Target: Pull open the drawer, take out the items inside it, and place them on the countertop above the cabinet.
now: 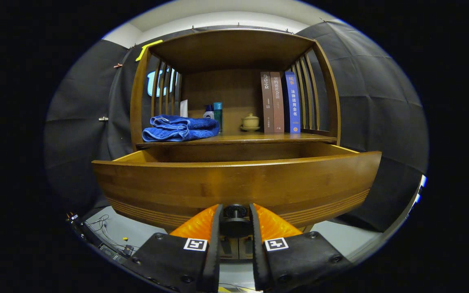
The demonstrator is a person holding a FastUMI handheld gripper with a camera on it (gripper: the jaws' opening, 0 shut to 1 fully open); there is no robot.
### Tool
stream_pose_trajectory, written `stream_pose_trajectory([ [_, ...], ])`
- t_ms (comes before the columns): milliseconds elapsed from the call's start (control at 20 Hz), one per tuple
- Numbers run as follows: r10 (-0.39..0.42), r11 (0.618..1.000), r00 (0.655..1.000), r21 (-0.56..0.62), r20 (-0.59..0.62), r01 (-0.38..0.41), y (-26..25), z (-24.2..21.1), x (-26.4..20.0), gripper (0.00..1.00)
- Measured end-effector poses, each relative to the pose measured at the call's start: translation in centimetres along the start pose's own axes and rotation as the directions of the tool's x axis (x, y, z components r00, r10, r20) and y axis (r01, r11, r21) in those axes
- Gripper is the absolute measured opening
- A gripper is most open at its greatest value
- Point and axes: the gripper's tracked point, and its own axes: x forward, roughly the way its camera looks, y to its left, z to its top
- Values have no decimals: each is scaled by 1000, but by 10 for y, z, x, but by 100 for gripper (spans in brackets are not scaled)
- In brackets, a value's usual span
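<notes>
Gripper view looks straight at the drawer, which stands pulled out from the wooden cabinet so that its curved front panel sits close ahead of the camera. Behind the panel the open cavity of the drawer can be seen, but the front wall hides its floor, so what lies inside cannot be told. At the lower middle of the panel is a dark round knob. The hand-held gripper has its two fingers on either side of this knob, clenched on it, one finger pressing from the left and the other from the right.

Just above the drawer runs the countertop of the cabinet, a wooden shelf under a roofed frame with slatted sides. On its left part lies a folded blue towel. Behind the towel stand a small bottle and a taller teal container, close together. Near the middle sits a small pale lidded cup on a saucer. To the right of it three books stand upright, touching one another, the rightmost blue, against the slats.

Below the drawer a pale floor shows, with some cables lying to the left.
</notes>
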Motion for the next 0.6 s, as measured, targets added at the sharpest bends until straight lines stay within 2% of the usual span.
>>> stream_pose_trajectory([
  [400, -1, 1000, 1000, -29, -3, 1, 1, -1, -4, 37],
  [550, -3, 999, 1000, -44, -13, 2, 1, -3, -5, 42],
  [600, 1, 998, 1000, -57, -19, -2, 2, -3, -8, 50],
])
